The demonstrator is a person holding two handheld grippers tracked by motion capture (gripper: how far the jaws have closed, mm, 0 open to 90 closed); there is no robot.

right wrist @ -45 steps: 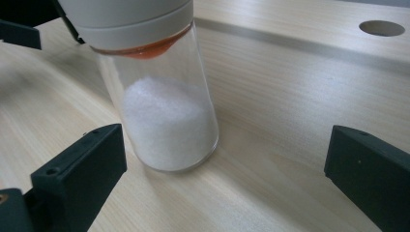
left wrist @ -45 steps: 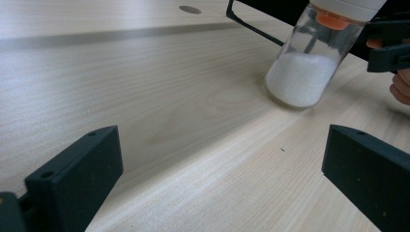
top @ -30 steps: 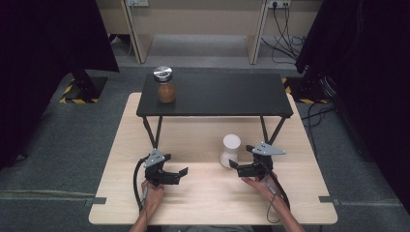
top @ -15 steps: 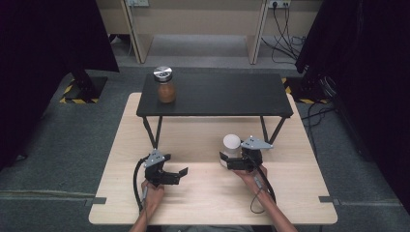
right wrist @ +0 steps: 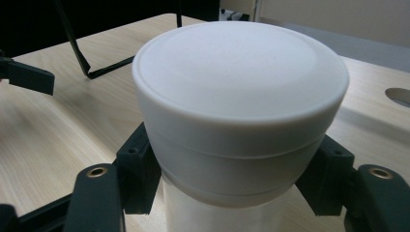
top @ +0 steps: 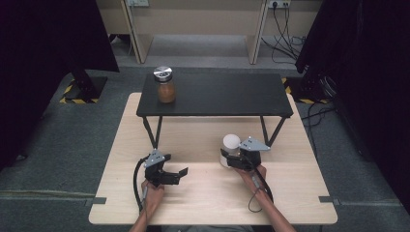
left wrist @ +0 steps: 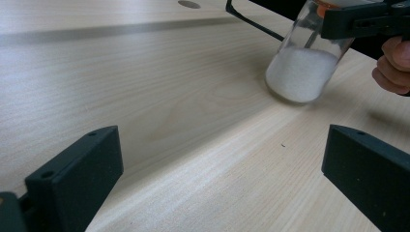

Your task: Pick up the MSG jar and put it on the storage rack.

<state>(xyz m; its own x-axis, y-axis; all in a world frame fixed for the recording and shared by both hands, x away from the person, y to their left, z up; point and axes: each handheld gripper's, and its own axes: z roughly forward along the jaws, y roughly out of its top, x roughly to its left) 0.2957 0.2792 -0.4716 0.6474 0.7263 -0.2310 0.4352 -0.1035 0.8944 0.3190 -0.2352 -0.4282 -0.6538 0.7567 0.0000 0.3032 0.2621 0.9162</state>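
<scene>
Holding a glass jar [top: 230, 150] with a white lid [right wrist: 240, 104], the right gripper [top: 233, 159] has just squeezed its jaws shut, and they now press on the jar's neck right under the lid, one jaw on each side. The jar has white powder in the bottom and it stands on the light wooden table [top: 208, 203], just in front of the right legs of a low black shelf [top: 217, 94]. In the left gripper view the same jar [left wrist: 303, 67] looks a bit tilted, with the right hand [left wrist: 392, 67] beside it, but that camera is tilted too, so I cannot tell if the jar really leans. The left gripper [top: 170, 173] sits low over the table, well apart from the jar, with its jaws wide and nothing between them. Far back on the left end of the black shelf stands a brown jar [top: 166, 87] with a shiny metal lid.
</scene>
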